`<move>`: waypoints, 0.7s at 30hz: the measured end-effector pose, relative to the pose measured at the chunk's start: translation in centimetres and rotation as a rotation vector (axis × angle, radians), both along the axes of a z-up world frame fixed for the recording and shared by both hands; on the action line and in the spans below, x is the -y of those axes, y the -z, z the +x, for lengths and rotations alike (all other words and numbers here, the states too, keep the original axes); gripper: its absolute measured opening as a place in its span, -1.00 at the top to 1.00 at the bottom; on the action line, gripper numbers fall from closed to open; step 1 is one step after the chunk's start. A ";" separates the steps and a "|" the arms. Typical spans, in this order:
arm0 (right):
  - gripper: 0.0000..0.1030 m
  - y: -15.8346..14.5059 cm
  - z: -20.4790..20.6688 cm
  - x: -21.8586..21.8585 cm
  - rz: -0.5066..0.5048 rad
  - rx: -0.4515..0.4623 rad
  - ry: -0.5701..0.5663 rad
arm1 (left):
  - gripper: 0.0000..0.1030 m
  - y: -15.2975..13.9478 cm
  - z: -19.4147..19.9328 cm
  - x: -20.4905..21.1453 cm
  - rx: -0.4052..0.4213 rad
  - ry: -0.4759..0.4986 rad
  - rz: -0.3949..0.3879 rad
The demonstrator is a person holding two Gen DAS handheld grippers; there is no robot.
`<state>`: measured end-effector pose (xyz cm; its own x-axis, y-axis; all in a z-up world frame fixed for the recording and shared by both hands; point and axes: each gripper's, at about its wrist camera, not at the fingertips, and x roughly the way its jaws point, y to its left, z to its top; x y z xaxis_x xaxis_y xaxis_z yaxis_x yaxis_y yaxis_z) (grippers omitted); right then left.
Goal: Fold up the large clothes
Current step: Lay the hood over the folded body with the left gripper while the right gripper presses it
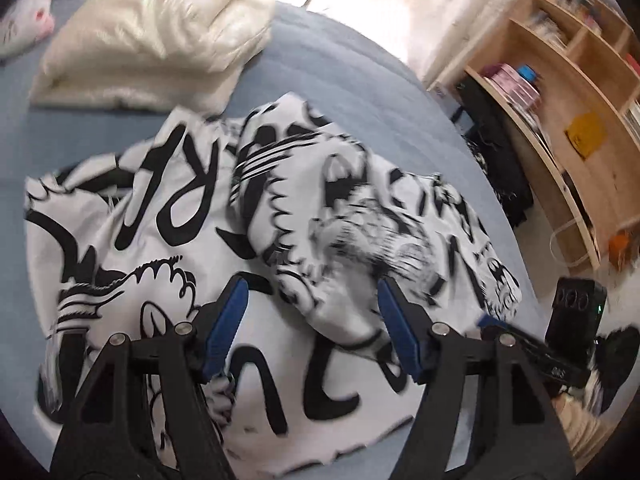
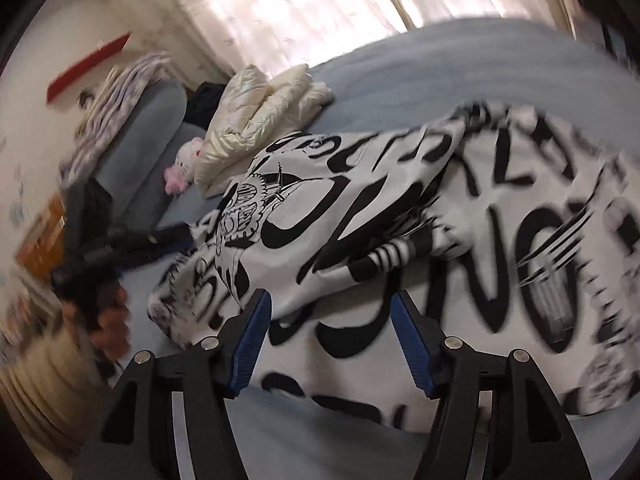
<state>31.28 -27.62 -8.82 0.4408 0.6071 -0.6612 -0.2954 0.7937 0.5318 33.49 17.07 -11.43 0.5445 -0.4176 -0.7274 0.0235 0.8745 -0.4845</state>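
A large white garment with black graffiti print (image 1: 192,240) lies rumpled on the blue bed (image 1: 340,60), one part folded over the middle. My left gripper (image 1: 312,296) is open just above the garment's near part, holding nothing. In the right wrist view the same garment (image 2: 460,240) spreads across the bed (image 2: 420,68). My right gripper (image 2: 332,304) is open and empty, low over the garment's near edge. The left gripper (image 2: 132,240) shows blurred at the left of that view.
A folded cream puffer jacket (image 1: 152,36) lies at the far side of the bed, with a pink-and-white plush toy (image 2: 180,164) beside it. A wooden shelf unit (image 1: 560,92) stands to the right of the bed. Bright curtains (image 2: 300,4) hang behind.
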 end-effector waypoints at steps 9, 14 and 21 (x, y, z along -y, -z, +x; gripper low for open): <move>0.21 2.8 2.4 -4.2 0.049 -0.047 0.060 | -0.25 4.7 5.0 -0.6 -0.047 -0.037 -0.116; 0.70 2.3 3.4 -4.9 -0.008 -0.008 0.065 | 0.84 4.7 7.1 0.5 -0.053 -0.089 -0.147; 0.90 -4.1 2.9 -2.8 -0.103 0.215 0.114 | 1.00 -0.8 3.6 4.3 0.053 -0.109 -0.041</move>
<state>34.15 -24.82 -4.68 0.6393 0.4802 -0.6005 -0.2987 0.8748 0.3815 37.07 12.75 -10.61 0.6257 -0.3826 -0.6798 -0.0437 0.8529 -0.5202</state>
